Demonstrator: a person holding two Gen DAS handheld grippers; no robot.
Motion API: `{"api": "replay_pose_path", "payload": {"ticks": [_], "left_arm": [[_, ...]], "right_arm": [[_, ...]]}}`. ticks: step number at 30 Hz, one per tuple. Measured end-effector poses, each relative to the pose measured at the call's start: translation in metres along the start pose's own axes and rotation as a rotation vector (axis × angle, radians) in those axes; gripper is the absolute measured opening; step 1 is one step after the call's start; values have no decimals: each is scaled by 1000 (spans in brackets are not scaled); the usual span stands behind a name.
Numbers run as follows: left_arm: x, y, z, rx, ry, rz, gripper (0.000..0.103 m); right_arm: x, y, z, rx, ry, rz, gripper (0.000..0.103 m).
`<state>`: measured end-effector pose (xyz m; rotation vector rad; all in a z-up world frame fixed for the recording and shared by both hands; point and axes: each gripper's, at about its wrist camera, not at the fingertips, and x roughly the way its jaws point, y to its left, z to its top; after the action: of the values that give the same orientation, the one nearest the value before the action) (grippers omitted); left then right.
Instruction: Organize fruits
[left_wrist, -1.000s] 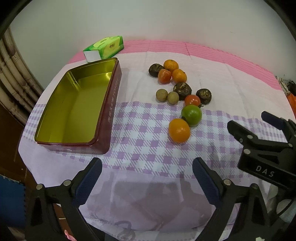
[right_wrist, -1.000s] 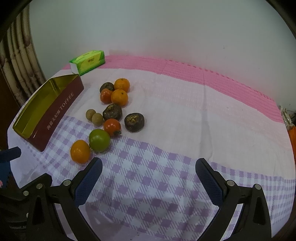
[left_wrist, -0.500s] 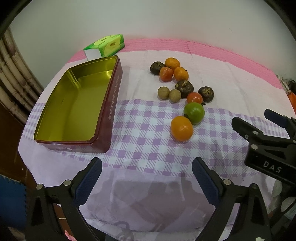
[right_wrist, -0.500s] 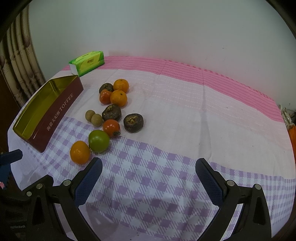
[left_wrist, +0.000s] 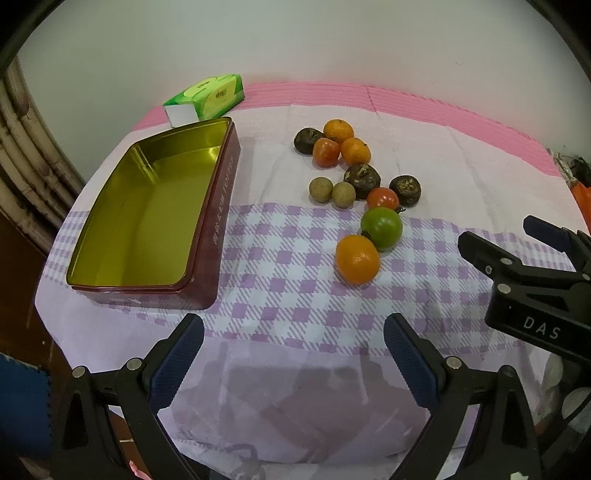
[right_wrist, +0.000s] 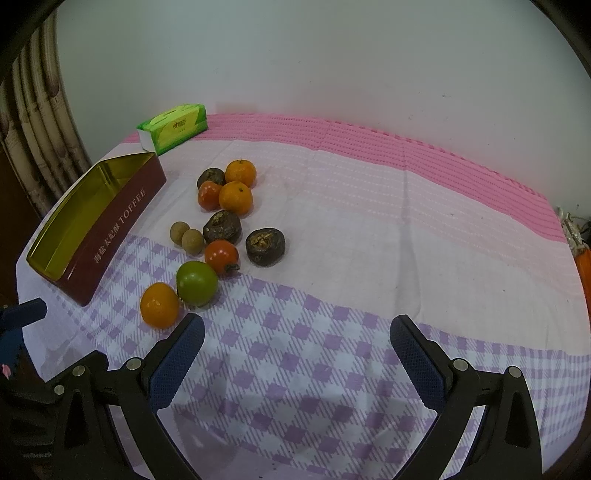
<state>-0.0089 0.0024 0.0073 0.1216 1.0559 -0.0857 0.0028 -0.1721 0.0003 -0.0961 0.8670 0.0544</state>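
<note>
Several fruits lie loose on the tablecloth: an orange (left_wrist: 357, 259) (right_wrist: 160, 305) nearest me, a green fruit (left_wrist: 381, 228) (right_wrist: 196, 283) behind it, red tomatoes, small oranges, dark brown fruits and two tan round ones (left_wrist: 320, 189). An empty maroon tin with a gold inside (left_wrist: 155, 206) (right_wrist: 110, 229) stands to their left. My left gripper (left_wrist: 293, 354) is open and empty, hovering over the near table edge. My right gripper (right_wrist: 297, 350) is open and empty, right of the nearest orange; it also shows in the left wrist view (left_wrist: 517, 236).
A green tissue pack (left_wrist: 205, 96) (right_wrist: 172, 127) lies at the back left beside the tin. The white wall runs behind the table. A curtain (right_wrist: 40, 147) hangs at the left. The table's front edge is just under both grippers.
Both grippers have drifted slightly; the fruits and tin sit a little differently in view. Nothing was grasped or moved.
</note>
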Motion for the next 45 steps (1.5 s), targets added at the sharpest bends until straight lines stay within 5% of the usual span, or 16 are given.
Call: {"api": "replay_pose_path", "payload": {"ticks": [45], "left_arm": [[11, 0, 2, -4, 14, 6, 97]], "right_arm": [[3, -9, 3, 19, -2, 0, 100]]}}
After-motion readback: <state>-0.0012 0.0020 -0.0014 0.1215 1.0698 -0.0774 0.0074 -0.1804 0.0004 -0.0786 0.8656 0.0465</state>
